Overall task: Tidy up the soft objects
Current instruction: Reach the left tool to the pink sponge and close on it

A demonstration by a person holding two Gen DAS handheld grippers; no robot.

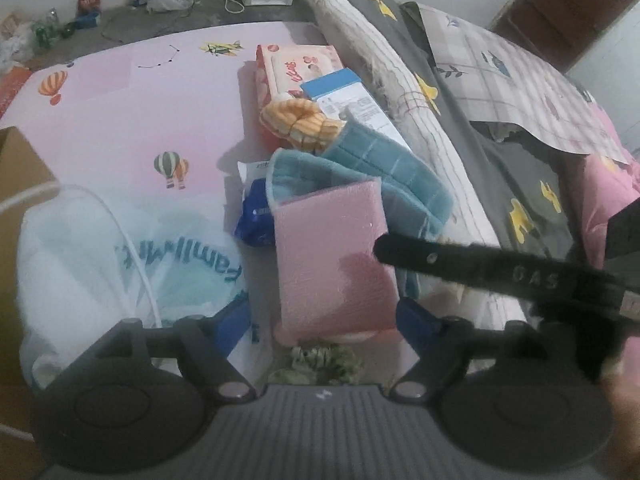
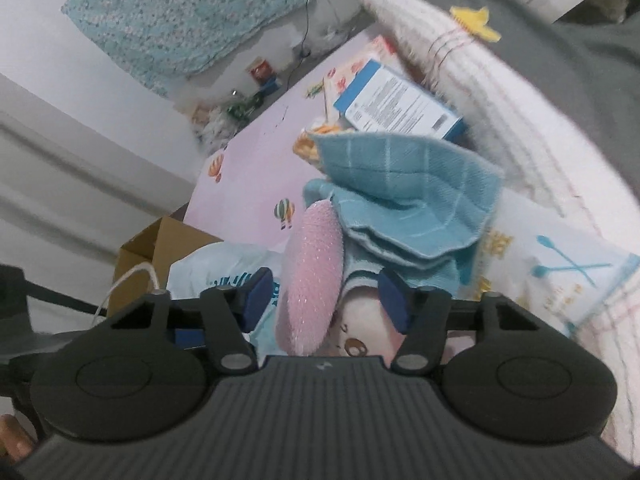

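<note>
Pink bedding printed with hot-air balloons carried the pile you were working on, with a rolled quilt along its far side and a cardboard box at the near-left edge.

Your left tool hung over the pile with its 2 fingers apart, pads clear of everything. The pink sponge cloth lay flat straight ahead of it, between the lines of the 2 fingers but not pressed. A teal towel sat crumpled just beyond the sponge cloth, an orange knitted piece further on, and a white plastic bag lay to the left.

Your right tool pointed down at the same heap, fingers part-way in and apart. The pink sponge cloth stood edge-on in the gap between them, nearer the left pad; you cannot tell from this view whether that pad touched it. The right pad was clear of it, lying against the teal towel folds. A blue-and-white box lay beyond the towel.
</note>
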